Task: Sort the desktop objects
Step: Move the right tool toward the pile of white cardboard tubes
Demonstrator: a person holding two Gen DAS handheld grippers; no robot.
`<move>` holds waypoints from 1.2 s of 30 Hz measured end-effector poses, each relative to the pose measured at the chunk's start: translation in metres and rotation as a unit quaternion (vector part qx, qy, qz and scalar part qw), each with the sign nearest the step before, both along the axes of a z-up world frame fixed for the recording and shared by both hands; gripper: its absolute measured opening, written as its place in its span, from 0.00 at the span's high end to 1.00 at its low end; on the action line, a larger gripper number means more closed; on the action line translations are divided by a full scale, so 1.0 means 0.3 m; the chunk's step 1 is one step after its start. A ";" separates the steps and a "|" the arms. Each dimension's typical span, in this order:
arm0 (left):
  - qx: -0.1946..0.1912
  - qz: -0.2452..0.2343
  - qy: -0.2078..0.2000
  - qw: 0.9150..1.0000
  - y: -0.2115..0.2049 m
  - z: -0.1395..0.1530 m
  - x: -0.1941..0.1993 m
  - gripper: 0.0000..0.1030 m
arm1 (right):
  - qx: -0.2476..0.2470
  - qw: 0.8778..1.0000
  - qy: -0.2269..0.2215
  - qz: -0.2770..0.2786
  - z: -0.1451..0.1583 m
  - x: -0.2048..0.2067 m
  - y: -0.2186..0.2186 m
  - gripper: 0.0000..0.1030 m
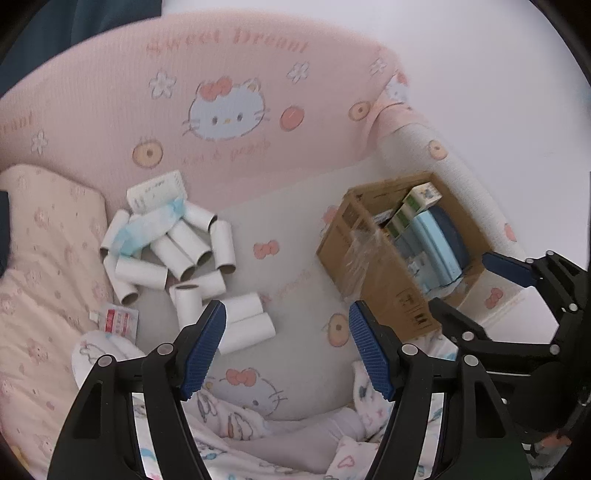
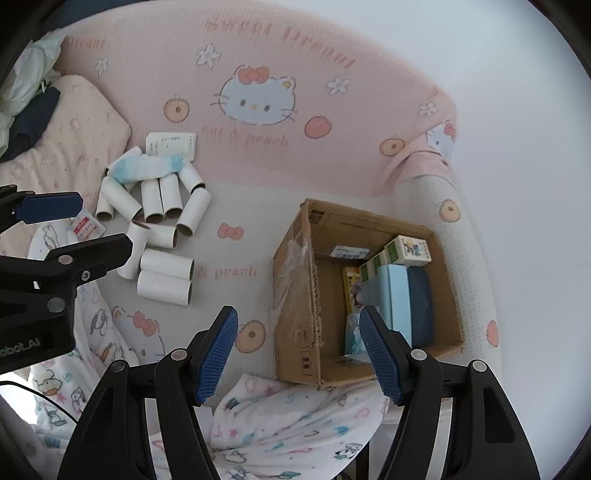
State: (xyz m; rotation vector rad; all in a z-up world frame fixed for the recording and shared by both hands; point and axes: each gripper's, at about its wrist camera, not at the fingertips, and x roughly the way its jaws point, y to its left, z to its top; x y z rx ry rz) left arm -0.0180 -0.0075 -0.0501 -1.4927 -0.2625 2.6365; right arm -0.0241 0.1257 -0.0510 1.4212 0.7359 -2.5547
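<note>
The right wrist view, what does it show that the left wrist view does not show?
Only the right wrist view: the open brown cardboard box seen down to its floor, and a crumpled pale green cloth at top left. Only the left wrist view: a dark teal cloth at the top. Both: the pile of white cardboard tubes, the pink cartoon-cat mat, the light blue flat box, and the open left hand-held gripper and right hand-held gripper.
</note>
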 end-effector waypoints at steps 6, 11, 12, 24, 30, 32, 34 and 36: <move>0.018 0.017 -0.018 1.000 -0.061 -0.076 -0.022 0.29 | -0.011 1.000 -0.026 0.009 -0.050 -0.023 -0.029 0.36; 0.036 0.049 -0.041 0.997 -0.134 -0.174 -0.037 0.29 | -0.005 0.999 -0.050 0.018 -0.123 -0.054 -0.074 0.36; 0.037 0.059 -0.047 0.996 -0.154 -0.201 -0.041 0.30 | -0.006 0.998 -0.058 0.018 -0.139 -0.069 -0.081 0.36; 0.114 0.131 -0.041 0.984 -0.332 -0.436 -0.018 0.59 | -0.181 0.981 -0.068 0.002 -0.324 -0.184 -0.085 0.36; 0.098 0.171 -0.036 0.980 -0.419 -0.491 -0.027 0.59 | -0.199 0.978 -0.054 0.035 -0.408 -0.169 -0.125 0.36; 0.094 0.168 -0.019 0.981 -0.440 -0.495 -0.021 0.59 | -0.216 0.974 -0.054 0.045 -0.435 -0.166 -0.145 0.36; 0.095 0.159 -0.005 0.983 -0.455 -0.501 -0.024 0.59 | -0.229 0.971 -0.059 0.045 -0.467 -0.171 -0.168 0.36; 0.082 0.143 0.004 0.986 -0.452 -0.510 -0.042 0.59 | -0.235 0.968 -0.063 0.058 -0.500 -0.174 -0.197 0.36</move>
